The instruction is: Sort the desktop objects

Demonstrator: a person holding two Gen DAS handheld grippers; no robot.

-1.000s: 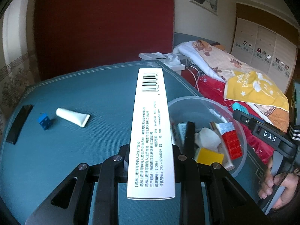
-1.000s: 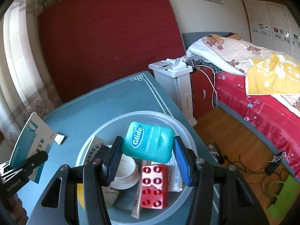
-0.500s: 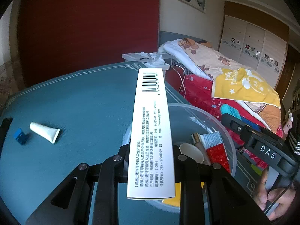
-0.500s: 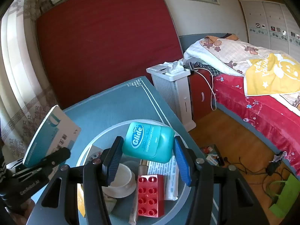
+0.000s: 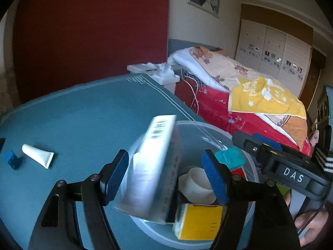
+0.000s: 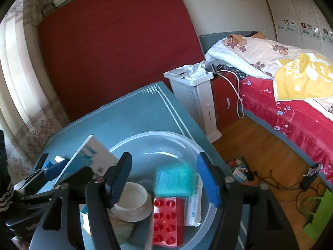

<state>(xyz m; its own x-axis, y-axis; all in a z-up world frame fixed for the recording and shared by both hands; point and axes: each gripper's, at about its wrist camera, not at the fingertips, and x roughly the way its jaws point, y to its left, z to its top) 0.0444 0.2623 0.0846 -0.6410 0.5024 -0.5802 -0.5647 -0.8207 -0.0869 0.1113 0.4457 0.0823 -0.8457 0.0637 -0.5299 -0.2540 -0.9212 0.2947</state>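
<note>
while both grippers hang over the clear bowl [image 6: 179, 139] on the teal table [image 5: 87, 112], their jaws are opening. the left gripper [image 5: 166, 175] no longer presses the white box [image 5: 152, 166], which tilts, blurred, over the bowl's rim. the right gripper [image 6: 164, 180] has the teal floss case [image 6: 174, 180] loose between its pads, blurred above a red brick [image 6: 167, 220]. a white tube [image 5: 38, 155] and 1 blue block [image 5: 13, 160] lie apart on the table.

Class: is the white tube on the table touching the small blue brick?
Apart. The left wrist view shows green table between the white tube and the blue brick.
</note>
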